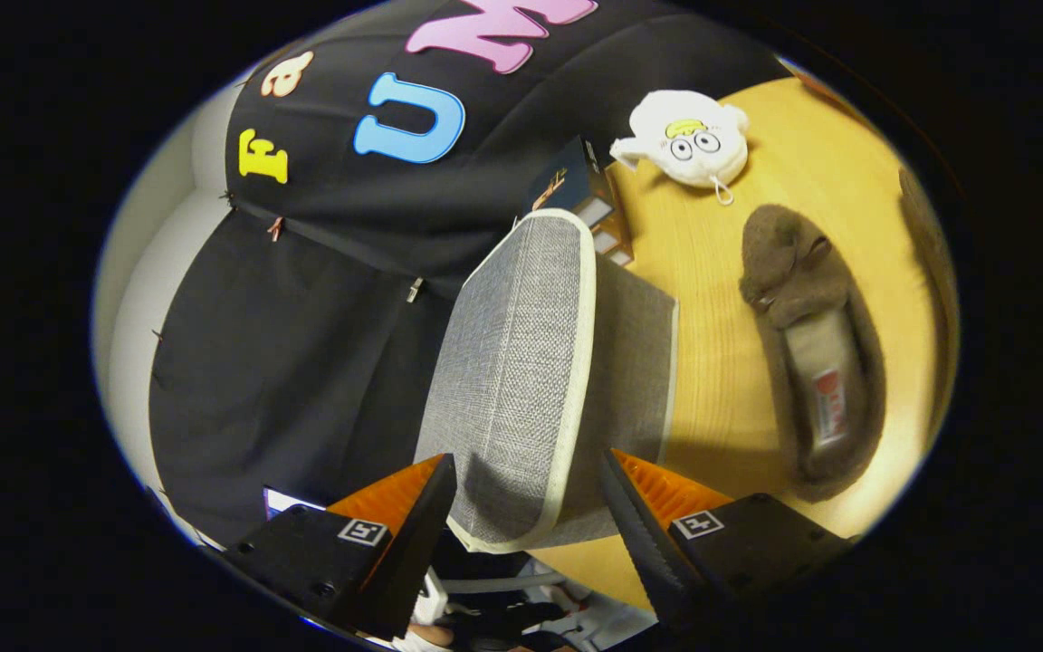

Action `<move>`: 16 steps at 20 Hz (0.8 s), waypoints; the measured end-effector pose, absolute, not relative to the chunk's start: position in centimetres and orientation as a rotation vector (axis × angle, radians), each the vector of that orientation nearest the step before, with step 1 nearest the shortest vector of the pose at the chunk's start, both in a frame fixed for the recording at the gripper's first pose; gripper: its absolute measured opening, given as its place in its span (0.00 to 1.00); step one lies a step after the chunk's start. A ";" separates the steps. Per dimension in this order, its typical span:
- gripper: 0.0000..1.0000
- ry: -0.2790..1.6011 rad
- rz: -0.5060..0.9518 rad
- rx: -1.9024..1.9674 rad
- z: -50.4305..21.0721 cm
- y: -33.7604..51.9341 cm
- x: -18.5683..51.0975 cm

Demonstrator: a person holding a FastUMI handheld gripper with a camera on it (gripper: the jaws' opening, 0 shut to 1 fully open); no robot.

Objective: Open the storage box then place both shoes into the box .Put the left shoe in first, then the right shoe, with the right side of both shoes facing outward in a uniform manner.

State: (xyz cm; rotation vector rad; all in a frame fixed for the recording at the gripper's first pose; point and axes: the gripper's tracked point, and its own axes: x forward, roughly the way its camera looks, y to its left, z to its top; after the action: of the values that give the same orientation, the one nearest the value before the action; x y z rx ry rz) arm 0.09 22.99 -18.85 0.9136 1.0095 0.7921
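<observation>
**Tool straddling the near edge of the grey box**

I see my tool (529, 507) spread wide at the lower centre of the frame, its 2 fingers standing to either side of the storage box (531, 362). The box's near rounded corner pokes into the gap between them, and I judge neither finger is pressing on it, though the right one sits very close to the trim. The box runs away from the tool toward the upper centre of the frame, its long axis roughly in line with the fingers, so the coming move to get it open turns on that near edge lying dead ahead. Whether the broad face toward me is the lid I cannot tell for certain.

The box is a soft-sided thing in coarse grey woven fabric, edged with a pale cream piping that rounds each corner.

Right of the box, on the yellow wooden table (721, 362), lies 1 brown shoe (807, 362): a fuzzy slipper-like moccasin with a pale insole, its length about parallel to the box and well apart from it. A sliver of brown at the far right edge may be the 2nd shoe; I can't confirm it.

Beyond the shoe, at the upper right, rests a white plush toy (689, 136), and a small dark carton (576, 186) stands behind the box.
</observation>
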 end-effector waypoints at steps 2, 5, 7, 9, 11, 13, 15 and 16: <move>0.97 1.031 0.788 0.950 -19.5 23.7 0.4; 0.84 1.087 0.804 1.044 -19.1 24.7 0.4; 0.68 1.117 0.809 1.061 -19.3 25.4 0.1; 0.61 1.157 0.814 1.075 -19.2 25.6 0.1; 0.54 1.200 0.824 1.108 -18.9 25.7 -0.1; 0.44 1.216 0.819 1.107 -18.7 25.8 -0.4; 0.32 1.208 0.821 1.115 -18.3 25.6 -0.3; 0.26 1.199 0.818 1.117 -17.9 25.4 -0.3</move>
State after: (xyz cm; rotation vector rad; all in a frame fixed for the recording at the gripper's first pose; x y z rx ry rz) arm -0.32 25.44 -17.93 1.1167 1.1991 0.8185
